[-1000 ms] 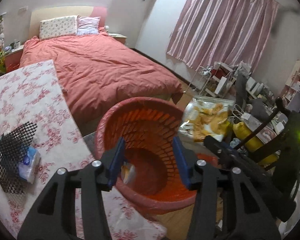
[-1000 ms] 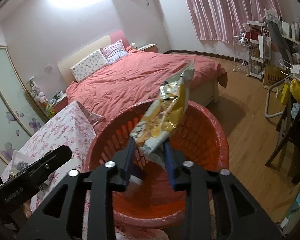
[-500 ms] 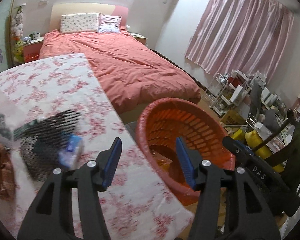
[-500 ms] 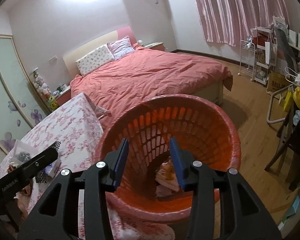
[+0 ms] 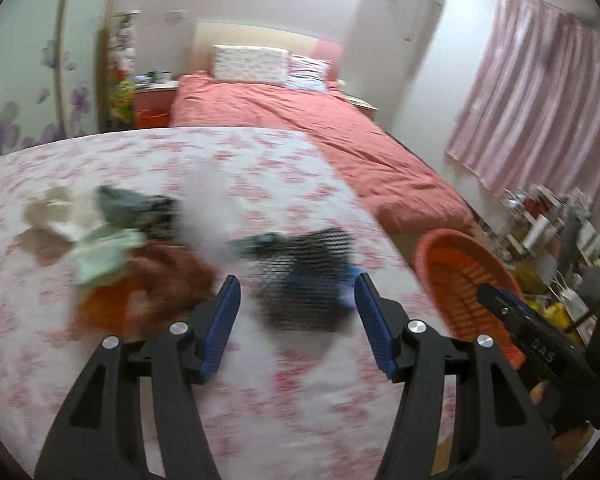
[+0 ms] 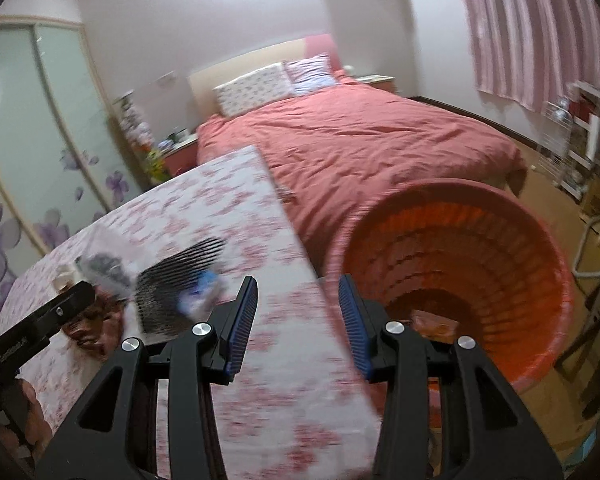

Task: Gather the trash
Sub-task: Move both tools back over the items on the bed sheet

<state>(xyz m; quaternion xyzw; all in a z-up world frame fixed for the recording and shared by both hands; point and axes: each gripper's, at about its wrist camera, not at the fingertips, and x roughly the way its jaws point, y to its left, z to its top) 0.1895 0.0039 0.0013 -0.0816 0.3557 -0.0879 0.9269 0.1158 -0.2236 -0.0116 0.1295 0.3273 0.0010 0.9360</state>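
A red plastic basket point(image 6: 456, 264) stands on the floor beside the table; a snack bag point(image 6: 434, 322) lies at its bottom. It also shows in the left wrist view point(image 5: 460, 276). On the flowered tablecloth point(image 5: 260, 160) lie a black mesh piece over a blue packet point(image 5: 312, 280), an orange-brown wrapper point(image 5: 148, 288), pale green and white crumpled wrappers point(image 5: 100, 256) and a dark wrapper point(image 5: 136, 208). My left gripper point(image 5: 296, 320) is open and empty, just short of the mesh piece. My right gripper point(image 6: 298, 322) is open and empty over the table's edge by the basket.
A bed with a red cover point(image 6: 360, 136) lies beyond the table. Pink curtains point(image 5: 540, 100) hang on the right. Cluttered shelves and racks point(image 5: 560, 224) stand past the basket. A sliding wardrobe with flower prints point(image 6: 32, 140) is on the left.
My right gripper let the snack bag drop into the basket and opened. Both grippers have swung left from the basket toward the table; the left now faces the trash pile.
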